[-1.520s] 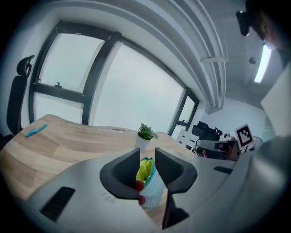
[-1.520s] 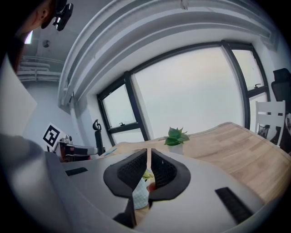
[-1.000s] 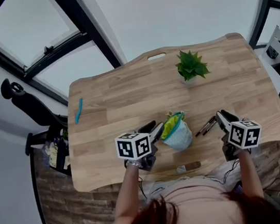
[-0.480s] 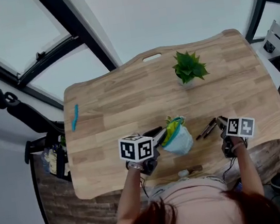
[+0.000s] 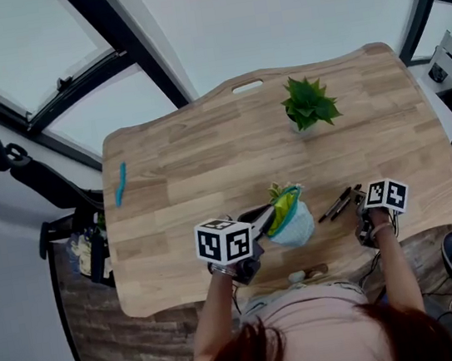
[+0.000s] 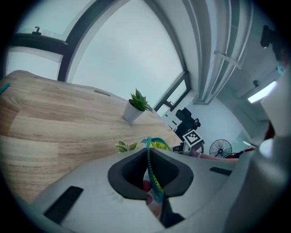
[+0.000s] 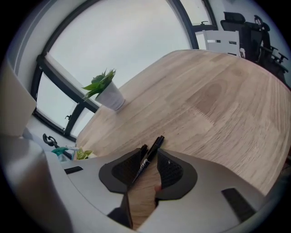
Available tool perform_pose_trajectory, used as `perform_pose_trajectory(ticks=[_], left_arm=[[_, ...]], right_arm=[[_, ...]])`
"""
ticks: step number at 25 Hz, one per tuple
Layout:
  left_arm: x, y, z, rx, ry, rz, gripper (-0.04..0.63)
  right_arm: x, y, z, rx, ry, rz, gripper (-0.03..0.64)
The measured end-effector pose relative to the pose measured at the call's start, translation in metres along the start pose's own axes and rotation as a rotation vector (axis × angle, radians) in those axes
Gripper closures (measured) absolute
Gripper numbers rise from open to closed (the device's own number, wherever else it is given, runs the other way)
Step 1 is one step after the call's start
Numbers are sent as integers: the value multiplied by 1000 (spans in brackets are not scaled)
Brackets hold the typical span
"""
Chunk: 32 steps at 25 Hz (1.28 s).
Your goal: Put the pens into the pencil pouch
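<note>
The pencil pouch [image 5: 293, 223] stands near the worktop's [image 5: 190, 164] front edge. The left gripper [image 5: 258, 215], jaws just closing, clamps its zipper rim. The right gripper [image 5: 361, 196], jaws just opening, straddles black pens [image 5: 337, 203] lying beside the pouch.

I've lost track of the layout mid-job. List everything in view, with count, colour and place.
table: one, light wood, fills the middle
pencil pouch: one, pale blue, yellow-green lining, near edge
black pens: two, right of the pouch
blue pen: one, far left of the table
potted plant: one, green, white pot, far side
small object: one, brown and white, near edge
office chair: one, black, left of the table
left gripper: grey, jaws just closed on the pouch's zipper edge
right gripper: grey, jaws just opening, black pens between them
</note>
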<state>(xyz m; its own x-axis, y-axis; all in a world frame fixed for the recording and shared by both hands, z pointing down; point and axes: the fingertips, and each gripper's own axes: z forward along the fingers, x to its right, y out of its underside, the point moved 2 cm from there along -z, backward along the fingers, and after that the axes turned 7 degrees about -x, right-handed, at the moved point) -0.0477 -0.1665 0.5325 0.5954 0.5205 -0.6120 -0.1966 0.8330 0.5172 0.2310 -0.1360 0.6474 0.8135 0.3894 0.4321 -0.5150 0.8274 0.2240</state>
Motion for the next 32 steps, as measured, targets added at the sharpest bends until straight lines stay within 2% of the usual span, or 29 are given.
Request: perform_pose_trajectory(ticks=[4,7,14,18,25,32], left_arm=[[12,1,-5,55,25,36,583],[20,3,-7,88,33,62,583],[29,5,-5,115,31,57,583],[32,4,-4,138,38,40,583],[42,6,-2,170,42,48,583],[47,4,-3,200,18,73,583]], right_arm=[[8,-6,7,-1,20,36,512],[11,-9,9,1,27,61,538],[8,-7,10,-11,36,44,565],[7,-3,8,11,-1,63,580],[1,-7,-21,123,-86,103,581],[-33,-30,-60,271,-231,106,581]])
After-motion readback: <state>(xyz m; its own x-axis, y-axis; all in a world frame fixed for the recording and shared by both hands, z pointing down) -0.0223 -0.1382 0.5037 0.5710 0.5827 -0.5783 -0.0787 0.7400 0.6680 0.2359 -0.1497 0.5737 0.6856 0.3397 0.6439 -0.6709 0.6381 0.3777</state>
